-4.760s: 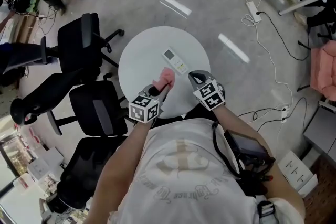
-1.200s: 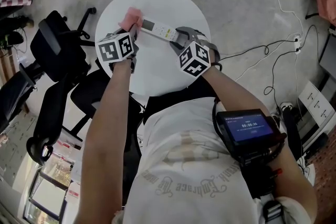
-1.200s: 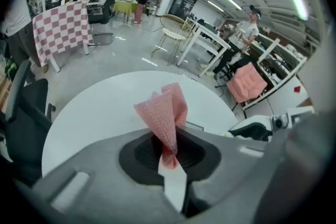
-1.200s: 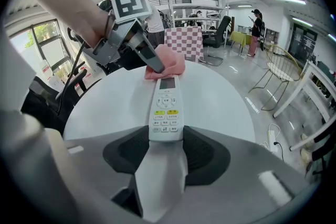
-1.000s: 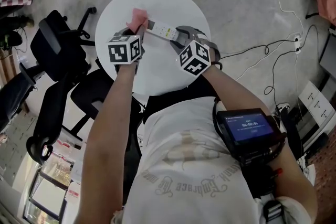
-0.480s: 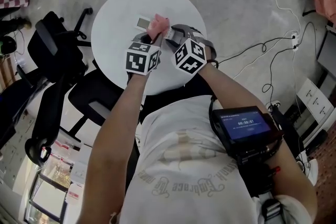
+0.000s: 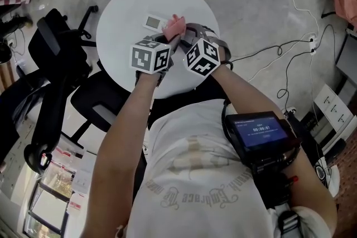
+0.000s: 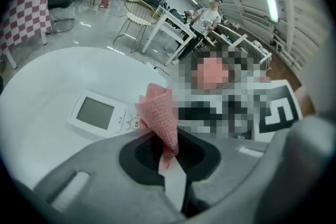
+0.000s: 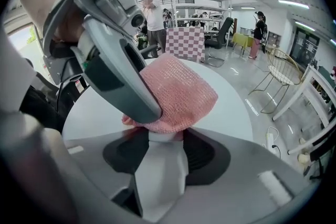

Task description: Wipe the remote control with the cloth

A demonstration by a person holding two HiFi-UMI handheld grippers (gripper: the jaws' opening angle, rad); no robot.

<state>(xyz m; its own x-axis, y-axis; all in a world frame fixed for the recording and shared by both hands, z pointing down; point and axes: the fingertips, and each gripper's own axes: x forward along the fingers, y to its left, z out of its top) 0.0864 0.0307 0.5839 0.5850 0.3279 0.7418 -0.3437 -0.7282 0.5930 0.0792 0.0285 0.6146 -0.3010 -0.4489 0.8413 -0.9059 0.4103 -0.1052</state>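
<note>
The left gripper [image 8: 167, 162] is clenched on a pink knitted cloth [image 8: 157, 113], its jaws pinched together on the lower edge while the rest stands up in a folded cone. The cloth rests on a white rectangular remote control [image 8: 100, 113], covering its middle. The grey display end sticks out to the left, lying flat on the round white table [image 7: 120, 19].

The right gripper [image 9: 164, 139] grasps the other end of the remote control, its jaws partly apart with the white body held between them. In the right gripper view, the cloth sits bunched just beyond these jaws. The left gripper's grey body slants across from the upper left and hides much of the table behind it.

In the head view, the two grippers are close side by side over the near half of the table, marker cubes almost touching. Black office chairs [image 7: 56, 47] stand left of the table. Cables [image 7: 279, 50] trail over the grey floor to the right. A black device with a lit screen [image 7: 256, 134] hangs at the person's waist.
</note>
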